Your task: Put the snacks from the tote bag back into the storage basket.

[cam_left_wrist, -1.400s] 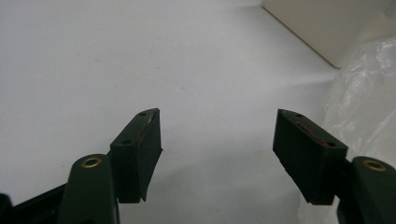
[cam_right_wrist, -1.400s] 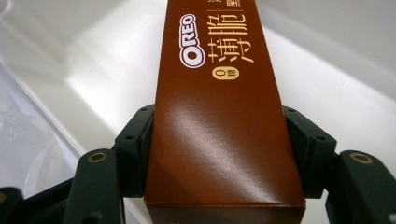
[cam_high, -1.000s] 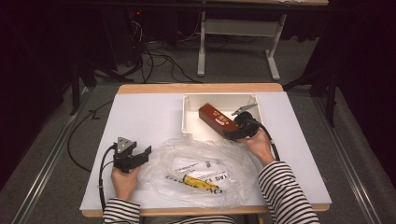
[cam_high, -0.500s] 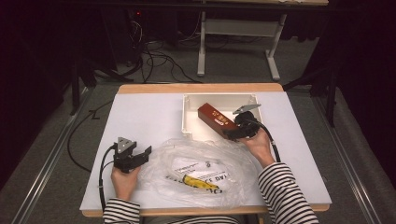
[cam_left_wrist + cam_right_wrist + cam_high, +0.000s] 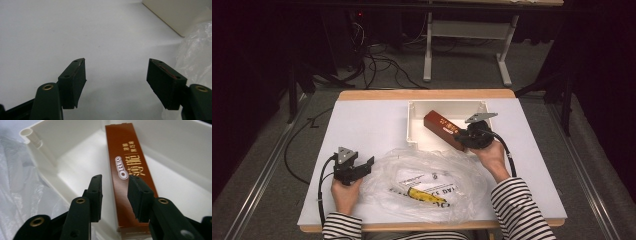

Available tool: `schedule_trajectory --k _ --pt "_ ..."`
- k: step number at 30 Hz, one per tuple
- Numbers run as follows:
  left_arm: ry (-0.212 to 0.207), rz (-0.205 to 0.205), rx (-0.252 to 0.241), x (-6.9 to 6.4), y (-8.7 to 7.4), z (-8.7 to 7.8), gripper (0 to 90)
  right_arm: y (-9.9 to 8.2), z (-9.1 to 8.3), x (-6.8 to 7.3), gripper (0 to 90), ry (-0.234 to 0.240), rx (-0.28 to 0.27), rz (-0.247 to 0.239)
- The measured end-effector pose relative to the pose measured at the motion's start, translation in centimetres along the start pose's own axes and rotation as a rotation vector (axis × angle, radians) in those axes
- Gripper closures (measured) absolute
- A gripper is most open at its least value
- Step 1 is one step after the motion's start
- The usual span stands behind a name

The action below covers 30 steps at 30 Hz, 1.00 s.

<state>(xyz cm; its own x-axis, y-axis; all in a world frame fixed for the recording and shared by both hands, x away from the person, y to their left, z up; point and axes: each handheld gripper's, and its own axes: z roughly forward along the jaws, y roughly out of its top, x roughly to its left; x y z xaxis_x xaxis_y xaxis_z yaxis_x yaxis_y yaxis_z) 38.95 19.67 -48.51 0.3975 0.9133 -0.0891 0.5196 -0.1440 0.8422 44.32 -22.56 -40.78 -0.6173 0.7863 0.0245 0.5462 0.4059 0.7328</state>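
Although set inside the white tray, not lying flat: brown cookie box slanting, near end seemingly propped on the front rim. Risk from here: a nudge from the right gripper, poised just above that raised end, enough to tip or slide the box out toward the plastic bag. Jaws just now closing partway, nothing pinched between them. Right hand angled forward and down over the tray's near wall. Left gripper wide open and empty, held low over bare table beside the bag.
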Motion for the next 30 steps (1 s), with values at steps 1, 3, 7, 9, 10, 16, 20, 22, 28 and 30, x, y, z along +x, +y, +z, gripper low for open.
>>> schedule_trajectory --k 1,3,7,9,10,16,20,22,28,30 --pt "-0.001 -0.001 0.000 0.0 0.0 0.0 31.8 0.0 0.1 0.2 66.1 0.003 0.003 -0.008" --pt "0.000 -0.002 0.000 0.0 0.0 0.0 31.8 -0.1 0.2 0.6 66.2 0.011 0.012 -0.022" --pt "0.001 -0.003 0.001 0.0 0.0 0.0 31.7 -0.4 0.6 1.3 67.6 0.024 0.021 -0.032" --pt "-0.001 -0.002 0.002 0.0 0.0 0.0 31.8 -0.9 1.2 1.5 68.9 0.042 0.056 -0.029" --pt "0.000 -0.003 0.001 0.0 0.0 0.0 32.2 -1.0 1.3 1.5 69.9 0.047 0.064 -0.029" --pt "0.001 -0.003 0.007 0.1 0.0 0.0 32.3 -1.1 1.2 1.5 79.7 0.038 0.076 -0.015" --pt "0.000 -0.005 0.008 0.1 0.0 0.0 32.2 -1.3 1.6 1.2 84.7 0.006 0.113 -0.029" --pt "-0.002 -0.007 0.008 0.1 0.0 0.1 32.2 -1.3 1.8 1.2 86.2 -0.009 0.135 -0.025" --pt "-0.005 -0.012 0.011 0.2 0.0 0.1 32.2 -1.4 2.3 0.9 88.6 -0.027 0.175 0.000" --pt "-0.007 -0.012 0.010 0.2 0.0 0.1 32.2 -1.4 2.4 0.8 89.1 -0.030 0.178 0.010"
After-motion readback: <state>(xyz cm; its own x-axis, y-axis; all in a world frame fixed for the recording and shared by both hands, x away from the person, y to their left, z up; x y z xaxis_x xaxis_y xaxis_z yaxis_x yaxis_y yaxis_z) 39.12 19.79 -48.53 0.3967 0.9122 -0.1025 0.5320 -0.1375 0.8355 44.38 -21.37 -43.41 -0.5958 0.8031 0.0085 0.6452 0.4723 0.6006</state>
